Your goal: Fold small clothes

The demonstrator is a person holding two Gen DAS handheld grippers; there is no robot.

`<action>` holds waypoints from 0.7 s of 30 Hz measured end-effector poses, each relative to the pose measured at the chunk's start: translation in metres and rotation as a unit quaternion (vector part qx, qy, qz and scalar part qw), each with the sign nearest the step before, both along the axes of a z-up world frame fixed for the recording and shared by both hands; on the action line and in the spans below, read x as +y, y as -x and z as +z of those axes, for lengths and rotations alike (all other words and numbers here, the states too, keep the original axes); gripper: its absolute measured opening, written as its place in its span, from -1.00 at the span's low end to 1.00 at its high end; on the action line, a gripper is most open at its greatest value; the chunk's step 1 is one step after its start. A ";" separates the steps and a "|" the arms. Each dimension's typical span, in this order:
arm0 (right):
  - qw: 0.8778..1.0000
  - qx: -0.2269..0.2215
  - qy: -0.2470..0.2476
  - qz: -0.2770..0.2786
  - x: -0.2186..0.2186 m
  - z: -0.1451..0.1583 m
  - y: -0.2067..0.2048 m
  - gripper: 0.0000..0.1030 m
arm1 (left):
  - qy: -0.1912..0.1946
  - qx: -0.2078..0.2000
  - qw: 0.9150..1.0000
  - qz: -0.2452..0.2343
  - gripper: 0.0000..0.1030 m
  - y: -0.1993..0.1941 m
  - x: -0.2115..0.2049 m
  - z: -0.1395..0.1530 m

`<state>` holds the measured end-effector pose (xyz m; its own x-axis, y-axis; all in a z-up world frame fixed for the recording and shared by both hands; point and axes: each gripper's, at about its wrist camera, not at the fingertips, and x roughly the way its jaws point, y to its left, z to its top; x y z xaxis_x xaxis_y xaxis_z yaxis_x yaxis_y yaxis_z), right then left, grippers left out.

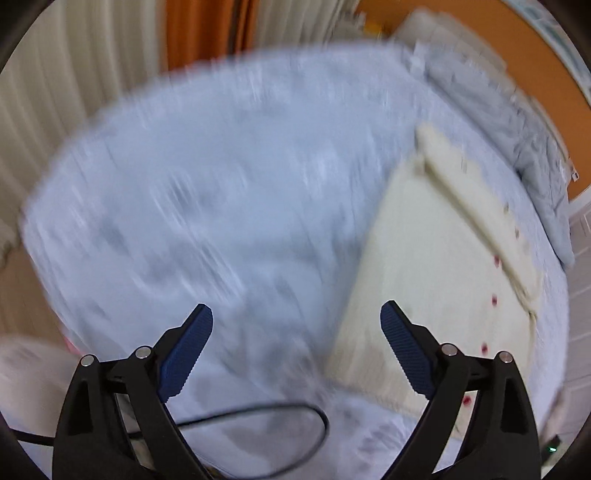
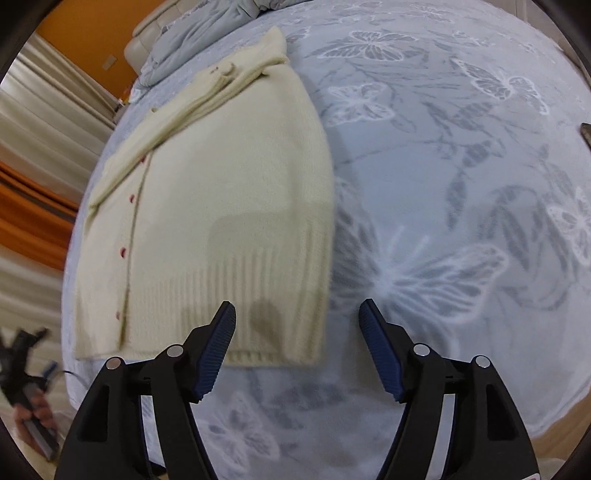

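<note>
A cream knitted cardigan (image 2: 221,206) with red buttons lies flat on the blue butterfly bedspread (image 2: 443,184). One sleeve (image 2: 192,99) is folded across its upper part. My right gripper (image 2: 297,302) hovers open over the ribbed hem's right corner, with nothing between its pads. In the left wrist view, which is blurred, the cardigan (image 1: 424,277) sits at the right. My left gripper (image 1: 295,306) stands wide open and empty above the bedspread (image 1: 221,184), with its right finger over the cardigan's near edge. The left gripper (image 2: 26,354) and the hand holding it also show at the lower left of the right wrist view.
A crumpled grey duvet (image 2: 207,29) lies at the head of the bed beside a beige headboard (image 2: 147,44). A black cable (image 1: 295,413) loops on the bedspread under my left gripper. Cream and orange curtains (image 1: 207,29) hang beyond the bed's edge.
</note>
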<state>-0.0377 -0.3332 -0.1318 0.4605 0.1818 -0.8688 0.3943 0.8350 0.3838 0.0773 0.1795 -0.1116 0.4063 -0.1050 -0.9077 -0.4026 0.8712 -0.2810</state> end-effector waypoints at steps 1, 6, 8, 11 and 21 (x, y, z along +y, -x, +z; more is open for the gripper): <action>1.000 -0.001 0.001 -0.001 0.002 0.000 -0.001 0.33 | 0.015 0.014 1.000 -0.002 0.74 -0.001 -0.007 -0.009; 1.000 -0.008 0.003 0.004 0.005 -0.001 -0.006 0.32 | 0.020 0.046 0.997 -0.054 0.75 -0.019 -0.056 -0.046; 1.000 -0.009 0.000 0.003 0.006 -0.001 -0.008 0.17 | -0.007 0.032 0.998 -0.054 0.73 -0.022 -0.066 -0.045; 1.000 -0.002 -0.007 -0.003 0.008 -0.003 -0.012 -0.35 | -0.020 0.035 0.998 -0.048 0.22 -0.026 -0.068 -0.043; 0.998 -0.055 0.029 -0.010 0.027 0.053 -0.005 -0.88 | 0.028 -0.015 0.995 -0.093 -0.83 -0.007 -0.063 0.024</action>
